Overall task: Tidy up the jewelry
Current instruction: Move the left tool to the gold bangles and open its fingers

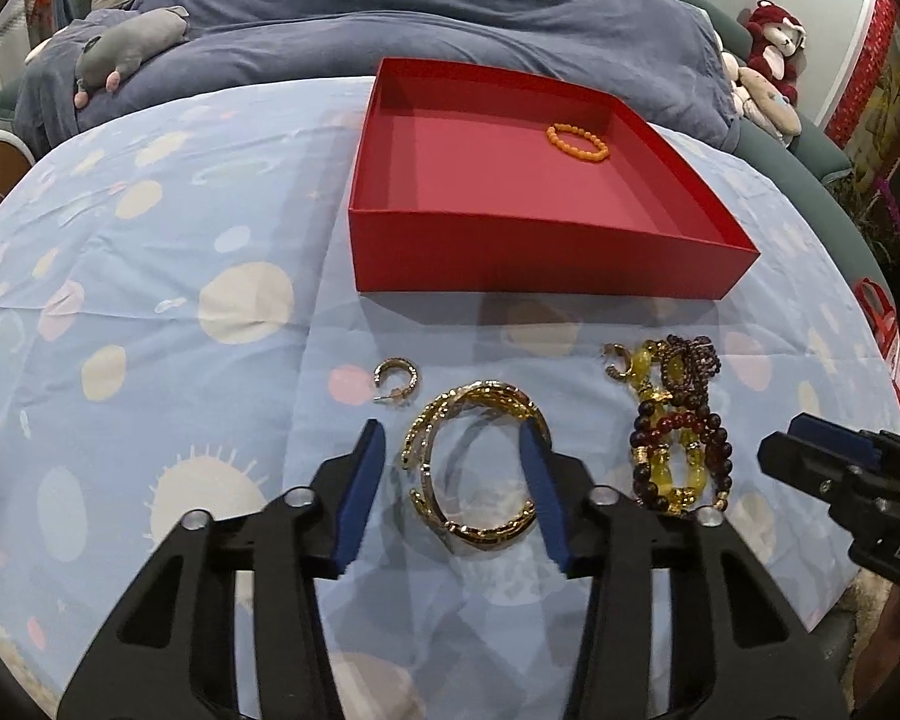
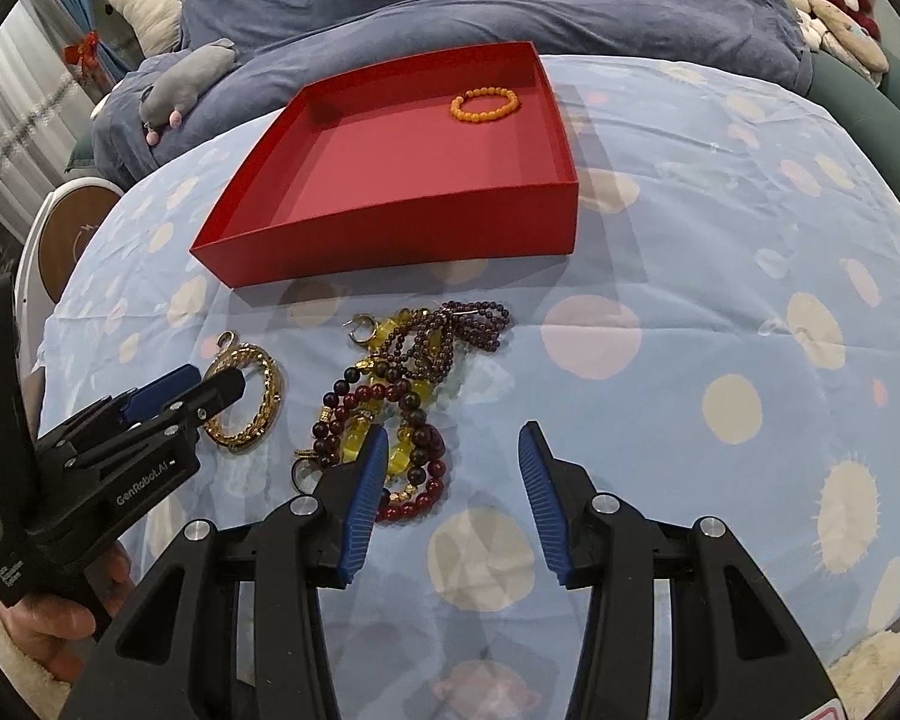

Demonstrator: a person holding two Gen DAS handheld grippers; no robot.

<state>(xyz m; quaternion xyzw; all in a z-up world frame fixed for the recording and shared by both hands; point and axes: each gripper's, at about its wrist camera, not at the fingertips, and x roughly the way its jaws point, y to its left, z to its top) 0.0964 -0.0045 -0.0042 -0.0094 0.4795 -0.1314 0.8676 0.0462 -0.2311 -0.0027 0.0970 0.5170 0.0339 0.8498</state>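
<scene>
A red box lies on the bedsheet with an orange bead bracelet inside. My left gripper is open, its fingers either side of a gold bangle on the sheet. A small gold hoop earring lies left of it. A pile of dark red and yellow bead bracelets lies to the right, with another hoop earring. My right gripper is open and empty, just right of the pile.
The light blue patterned sheet covers the bed. A blue duvet and a grey plush toy lie behind the box. More plush toys sit at the far right. A white round stool stands left.
</scene>
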